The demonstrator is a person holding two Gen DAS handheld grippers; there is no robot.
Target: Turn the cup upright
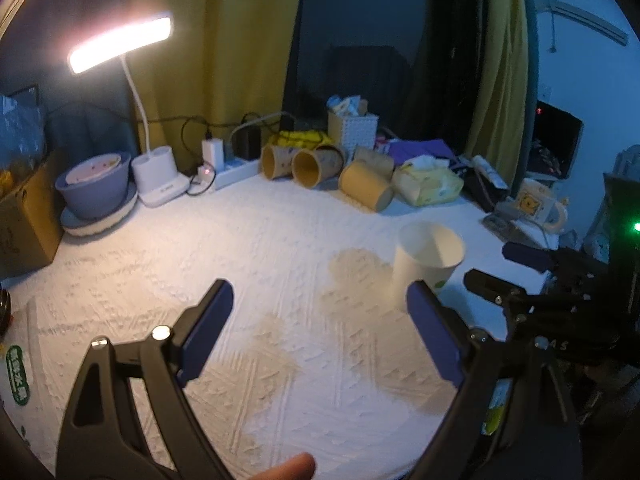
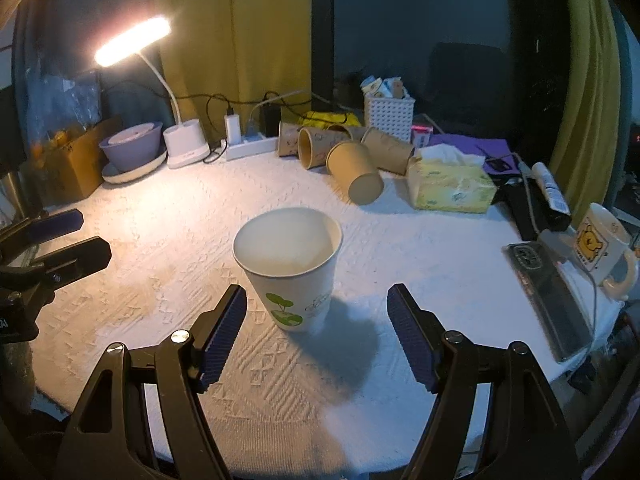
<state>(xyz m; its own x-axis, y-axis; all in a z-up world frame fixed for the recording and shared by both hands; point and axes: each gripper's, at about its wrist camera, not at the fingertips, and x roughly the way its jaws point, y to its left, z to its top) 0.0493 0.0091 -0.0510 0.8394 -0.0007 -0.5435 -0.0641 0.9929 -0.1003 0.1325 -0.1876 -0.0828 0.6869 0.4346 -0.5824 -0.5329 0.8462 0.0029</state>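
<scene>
Cup (image 2: 289,270) stands mouth-up on the white tablecloth (image 2: 420,248), just ahead of the right gripper (image 2: 316,320) — jaws wide, holding nothing. Left gripper (image 1: 320,312) likewise gapes, cup beyond its right finger. Flip looks finished — next, simply withdraw without knocking it.

White cup (image 2: 292,272), green print

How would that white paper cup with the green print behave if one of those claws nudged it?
The white paper cup looks empty, so it is probably very light and would slide or tip easily. It stands on its narrow base with a wider mouth, which favours toppling. Its thin paper wall would likely dent under a firm squeeze.
</scene>
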